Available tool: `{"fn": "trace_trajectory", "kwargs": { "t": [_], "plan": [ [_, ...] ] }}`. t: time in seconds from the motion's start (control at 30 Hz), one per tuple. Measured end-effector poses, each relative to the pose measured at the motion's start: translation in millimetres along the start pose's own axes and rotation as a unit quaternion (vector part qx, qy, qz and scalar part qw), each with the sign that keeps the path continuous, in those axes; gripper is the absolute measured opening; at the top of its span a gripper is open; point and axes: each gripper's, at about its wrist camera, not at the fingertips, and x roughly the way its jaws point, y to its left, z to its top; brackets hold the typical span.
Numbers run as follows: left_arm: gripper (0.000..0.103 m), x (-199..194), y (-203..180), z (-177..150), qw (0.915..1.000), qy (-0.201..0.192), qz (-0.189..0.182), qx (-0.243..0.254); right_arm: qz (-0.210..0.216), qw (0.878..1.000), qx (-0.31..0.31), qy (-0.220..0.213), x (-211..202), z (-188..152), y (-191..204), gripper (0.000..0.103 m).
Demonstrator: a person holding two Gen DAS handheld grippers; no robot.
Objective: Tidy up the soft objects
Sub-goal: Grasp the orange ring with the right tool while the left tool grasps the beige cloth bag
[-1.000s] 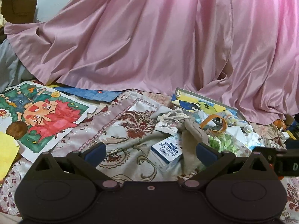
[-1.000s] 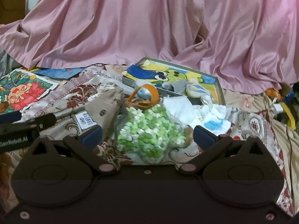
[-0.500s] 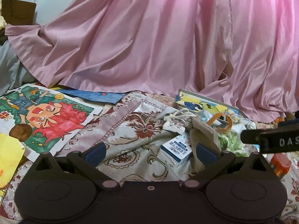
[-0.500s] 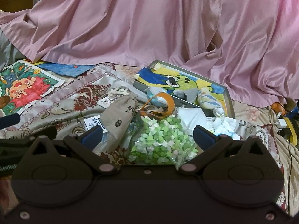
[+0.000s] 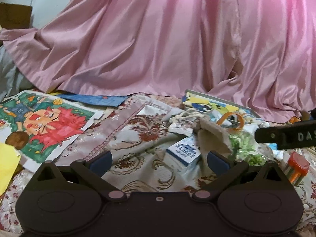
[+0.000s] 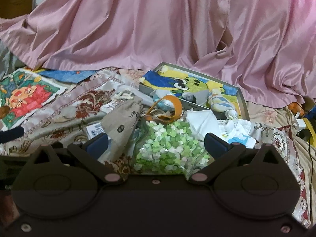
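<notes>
An approach is judged under way: the right gripper (image 6: 156,144), jaws released, is centred low in frame on the clear bag of green-and-white paper stars (image 6: 169,146); closing around it is called for next. The left gripper (image 5: 159,159), also released, holds nothing.

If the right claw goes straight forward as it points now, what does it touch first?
Most likely the clear bag of green and white pieces: it lies directly between the open fingers of the right claw. The beige pouch sits just left of that line. Depth is hard to judge here.
</notes>
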Motion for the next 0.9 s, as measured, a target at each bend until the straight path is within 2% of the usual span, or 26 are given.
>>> {"fn": "trace_trajectory", "kwargs": {
  "t": [0.17,0.27,0.37,0.53,0.77,0.8,0.9],
  "plan": [
    [0.102,9.3,-16.2,-0.5,0.9988,-0.011,-0.032,0.035,-0.016,1.000,0.014,-0.012,5.2,0.1,-14.1,0.102],
    [0.102,19.6,-21.6,0.3,0.9983,-0.007,-0.047,0.032,-0.025,0.999,0.028,-0.016,18.1,0.3,-25.4,0.103],
    [0.101,30.0,-23.3,4.1,0.9980,-0.005,-0.062,0.017,-0.019,0.998,0.049,-0.026,31.3,1.8,-38.8,0.102],
    [0.099,42.9,-20.2,15.2,0.9960,-0.006,-0.077,-0.046,-0.003,0.997,0.074,-0.033,58.9,3.5,-55.4,0.102],
    [0.092,53.0,-25.0,21.0,0.9912,0.003,-0.108,-0.077,0.022,0.995,0.078,-0.061,103.2,18.0,-65.8,0.102],
    [0.091,54.9,-25.6,21.3,0.9903,0.005,-0.113,-0.081,0.024,0.995,0.075,-0.063,108.8,19.6,-66.4,0.101],
    [0.084,61.2,-28.3,23.6,0.9889,0.011,-0.120,-0.087,0.028,0.996,0.064,-0.056,125.3,22.7,-66.8,0.088]
  ]
}}
